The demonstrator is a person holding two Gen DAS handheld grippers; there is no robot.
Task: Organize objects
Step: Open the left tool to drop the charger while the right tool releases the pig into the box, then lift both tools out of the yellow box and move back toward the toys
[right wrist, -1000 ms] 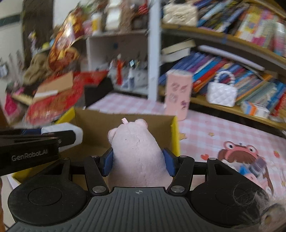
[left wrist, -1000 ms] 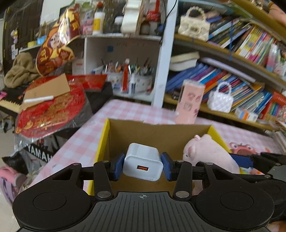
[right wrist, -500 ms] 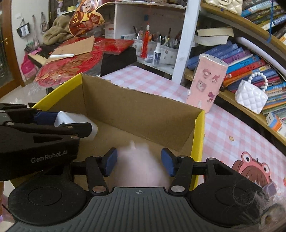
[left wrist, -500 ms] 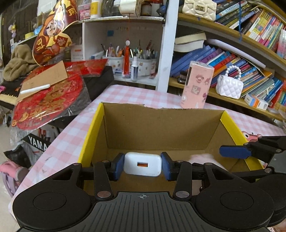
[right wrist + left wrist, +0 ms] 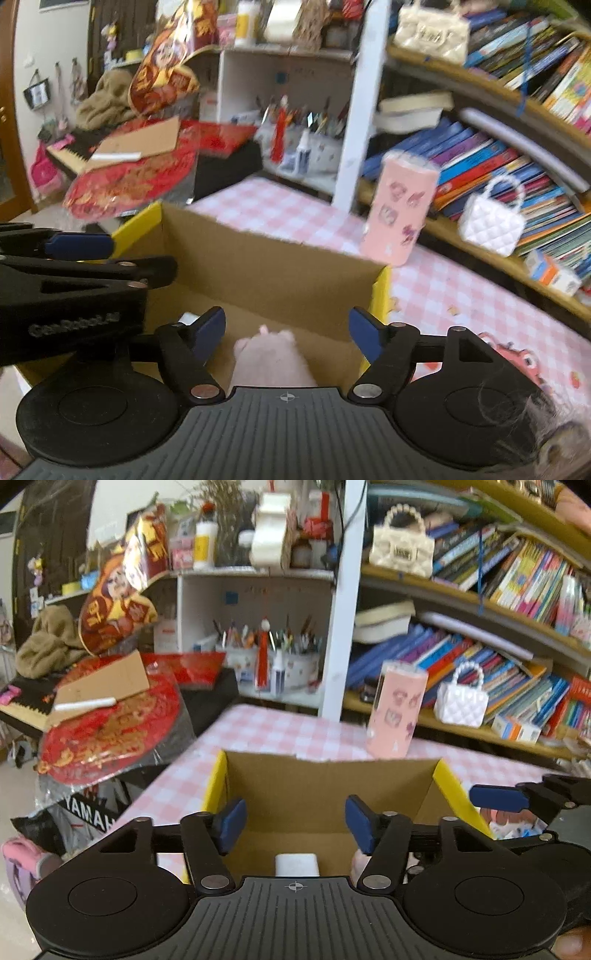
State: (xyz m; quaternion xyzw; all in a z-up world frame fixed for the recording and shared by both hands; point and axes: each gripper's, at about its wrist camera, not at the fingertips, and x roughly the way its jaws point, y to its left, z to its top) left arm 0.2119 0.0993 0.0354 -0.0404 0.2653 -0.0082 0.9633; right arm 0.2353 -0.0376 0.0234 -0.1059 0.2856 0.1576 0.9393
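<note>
Both the left gripper point(image 5: 295, 825) and right gripper point(image 5: 287, 330) stand wide open, holding nothing. The white rectangular plastic charger point(image 5: 296, 864) and pink plush pig toy point(image 5: 273, 360) lie inside the brown cardboard box with yellow rim point(image 5: 321, 794). Lift both grippers straight up, keeping fingers clear of the box walls.

white charger point(image 5: 296, 864), pink plush point(image 5: 271, 360), inside box point(image 5: 332, 782)

Readable words in the room

White letters "YAMAH" stand on a black bag point(image 5: 86, 814) under the left side; blurred "GenRobot.AI" stands on the left gripper point(image 5: 74, 325).
</note>
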